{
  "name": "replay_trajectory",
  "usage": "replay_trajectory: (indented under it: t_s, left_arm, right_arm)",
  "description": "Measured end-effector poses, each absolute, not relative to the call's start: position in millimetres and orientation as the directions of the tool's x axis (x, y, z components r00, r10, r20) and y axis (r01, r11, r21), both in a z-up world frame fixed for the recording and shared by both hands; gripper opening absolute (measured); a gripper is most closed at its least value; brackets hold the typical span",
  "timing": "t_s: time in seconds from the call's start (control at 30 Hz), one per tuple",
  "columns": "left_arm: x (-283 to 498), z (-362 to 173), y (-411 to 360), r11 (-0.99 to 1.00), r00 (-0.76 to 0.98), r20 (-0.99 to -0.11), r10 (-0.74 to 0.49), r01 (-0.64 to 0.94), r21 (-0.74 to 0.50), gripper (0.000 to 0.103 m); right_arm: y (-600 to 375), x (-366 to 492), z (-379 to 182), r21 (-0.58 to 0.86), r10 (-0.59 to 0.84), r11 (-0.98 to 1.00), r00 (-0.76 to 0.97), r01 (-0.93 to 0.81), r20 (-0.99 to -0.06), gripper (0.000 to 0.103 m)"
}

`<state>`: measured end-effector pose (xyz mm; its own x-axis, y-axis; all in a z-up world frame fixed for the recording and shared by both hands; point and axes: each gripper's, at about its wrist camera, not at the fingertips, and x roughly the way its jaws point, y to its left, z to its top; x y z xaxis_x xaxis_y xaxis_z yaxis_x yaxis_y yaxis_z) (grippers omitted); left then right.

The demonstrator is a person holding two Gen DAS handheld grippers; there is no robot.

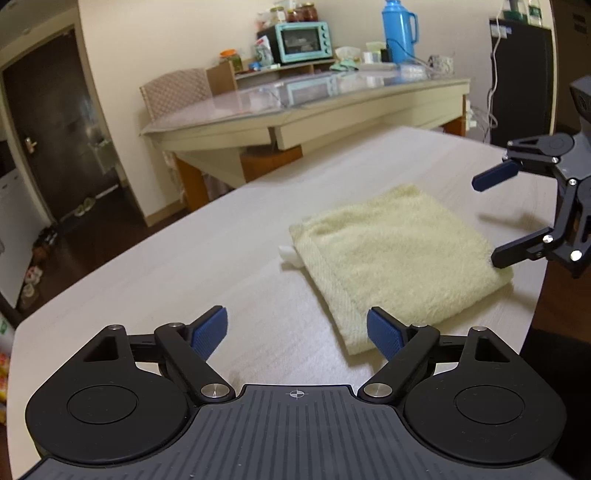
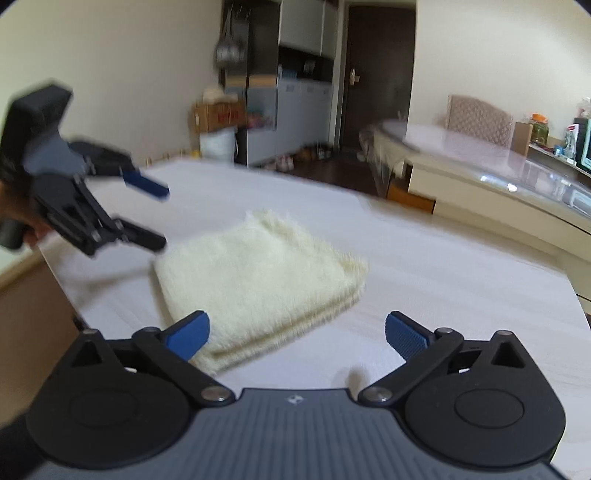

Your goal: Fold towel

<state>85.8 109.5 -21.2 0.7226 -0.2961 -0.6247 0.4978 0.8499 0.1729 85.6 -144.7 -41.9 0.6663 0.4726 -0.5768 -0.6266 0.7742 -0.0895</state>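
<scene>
1 towel (image 1: 391,258), folded, on 1 white table (image 1: 184,280). 2 grippers: left gripper (image 1: 297,334) at 6 o'clock in its own view, right gripper (image 1: 489,221) at 3 o'clock; 2 blue pads each. Bkgd: 1 glass-topped table (image 1: 303,107) at 12 o'clock w/ 1 teal oven (image 1: 301,41), 1 blue thermos (image 1: 399,29); 1 chair (image 1: 173,92) at 11.

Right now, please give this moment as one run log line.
towel: folded, flat on white table | left gripper: open, empty | right gripper: open, empty | neither gripper holds the towel
</scene>
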Motion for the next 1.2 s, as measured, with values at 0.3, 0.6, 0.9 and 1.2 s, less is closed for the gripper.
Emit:
replay_trajectory:
  t_s: [0.3,0.6,0.9,1.2]
  left_arm:
    - [75.6,-19.2,119.7,0.898,0.765,-0.596,-0.243,0.410,0.159,0.090]
    - [69.7,-26.2,111.4,0.903,0.758,-0.597,-0.264,0.411,0.122,0.090]
    - [66.8,-31.9,83.2,0.907,0.764,-0.578,-0.286,0.410,0.093,0.093]
    - [64.9,-31.8,73.9,0.939,0.782,-0.575,-0.239,0.336,0.067,0.093]
  right_arm:
    - [-128.0,52.2,-34.8,-0.132,0.494,0.742,0.668,-0.658,-0.557,0.103]
    - [-137.4,68.9,-48.1,-0.164,0.432,0.768,0.690,-0.619,-0.580,0.103]
    - [-158.9,100.3,-46.5,-0.230,0.384,0.771,0.722,-0.594,-0.576,0.103]
    - [-164.4,104.9,-43.1,-0.247,0.369,0.779,0.741,-0.576,-0.561,0.103]
